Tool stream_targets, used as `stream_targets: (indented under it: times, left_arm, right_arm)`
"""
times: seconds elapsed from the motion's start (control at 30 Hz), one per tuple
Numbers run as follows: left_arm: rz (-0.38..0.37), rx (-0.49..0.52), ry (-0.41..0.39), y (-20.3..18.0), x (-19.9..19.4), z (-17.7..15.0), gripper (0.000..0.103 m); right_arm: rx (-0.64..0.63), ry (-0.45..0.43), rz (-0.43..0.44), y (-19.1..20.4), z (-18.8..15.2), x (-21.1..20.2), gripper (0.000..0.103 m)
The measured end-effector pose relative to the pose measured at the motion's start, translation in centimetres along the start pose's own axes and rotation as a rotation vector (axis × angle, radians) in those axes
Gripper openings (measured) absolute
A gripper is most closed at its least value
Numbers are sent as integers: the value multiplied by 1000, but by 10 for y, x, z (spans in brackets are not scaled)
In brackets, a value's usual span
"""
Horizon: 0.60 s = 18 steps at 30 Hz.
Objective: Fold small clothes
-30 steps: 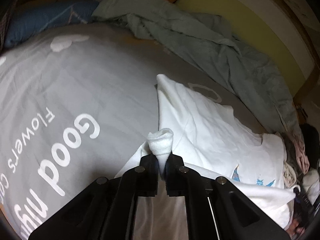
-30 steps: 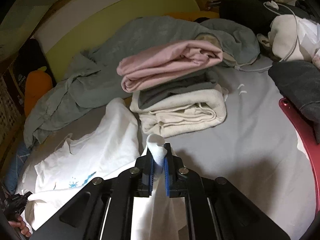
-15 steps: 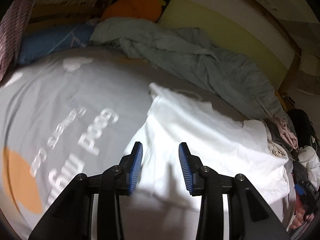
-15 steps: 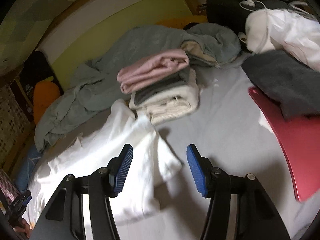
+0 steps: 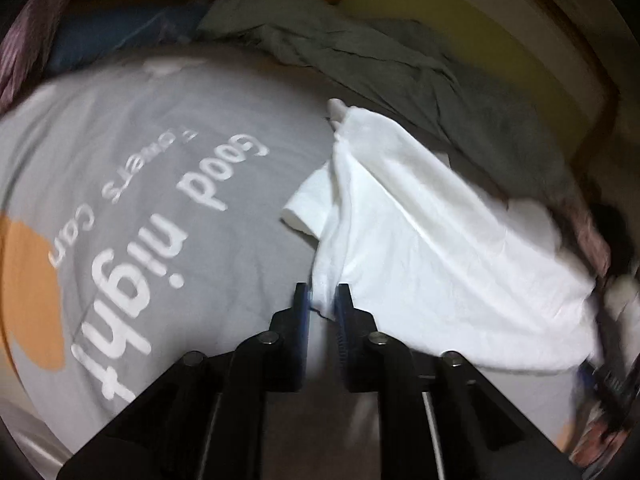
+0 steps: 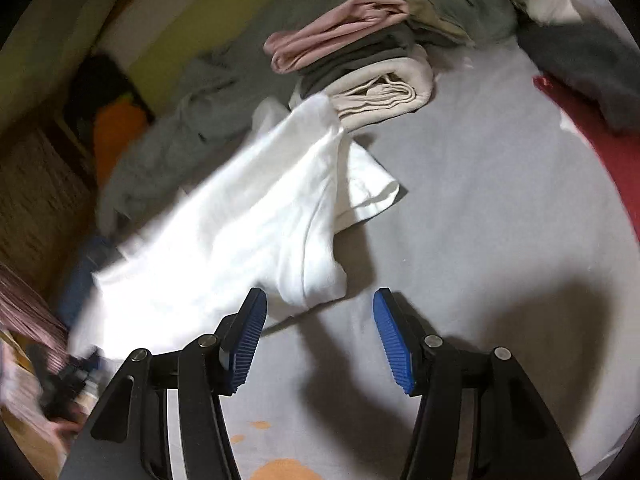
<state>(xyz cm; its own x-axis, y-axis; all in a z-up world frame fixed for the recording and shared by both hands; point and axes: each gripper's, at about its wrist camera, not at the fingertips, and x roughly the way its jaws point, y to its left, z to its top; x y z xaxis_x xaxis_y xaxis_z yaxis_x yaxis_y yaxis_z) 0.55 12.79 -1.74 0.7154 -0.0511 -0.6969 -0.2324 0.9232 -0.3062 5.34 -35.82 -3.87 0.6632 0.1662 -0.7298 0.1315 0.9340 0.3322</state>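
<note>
White T-shirt [image 5: 432,240]: L gripper [image 5: 322,304] just closing, pinching its near edge; R gripper [image 6: 320,320] gaping empty after releasing, hem ahead; re-gripping for next fold.

Grey bed cover [image 5: 168,240] under a white T-shirt [image 6: 248,232], folded stack [image 6: 360,64], rumpled grey-green blanket [image 5: 420,76].
</note>
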Motion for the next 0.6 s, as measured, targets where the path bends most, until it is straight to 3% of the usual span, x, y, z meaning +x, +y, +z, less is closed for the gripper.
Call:
stream_targets:
  times: [0.07,0.1,0.17,0.23,0.33,0.43,0.5,0.6]
  left_arm:
    - [28,53,-43,-9,-5,-1,8]
    - [35,66,-59,-11,-8,-1,8]
    - [30,61,-90,-10,-18,-1,7]
    - [13,28,-107,-4,-29,1,7]
    - [-4,-2,-127,2,-51,-8,7]
    - [43,65,-111,-4,-57,-21,7]
    - [69,99,-66,-4,-49,-32,8]
    - [21,41,8,5,-34,-40,9]
  right_arm:
    - [-81,-21,-57,11,-2,1,35]
    - [-108,-21,-44,16,-4,0,19]
    - [-133,-52,-73,20,-5,-4,8]
    - [-130,-126,-126,18,-4,-18,6]
    - [-45,-187,-87,7,-4,-45,5]
    - [-51,-270,-151,7,-21,-67,5]
    - [-54,-186,-171,5,-32,-56,5]
    - [66,-62,-126,-15,-40,-35,7]
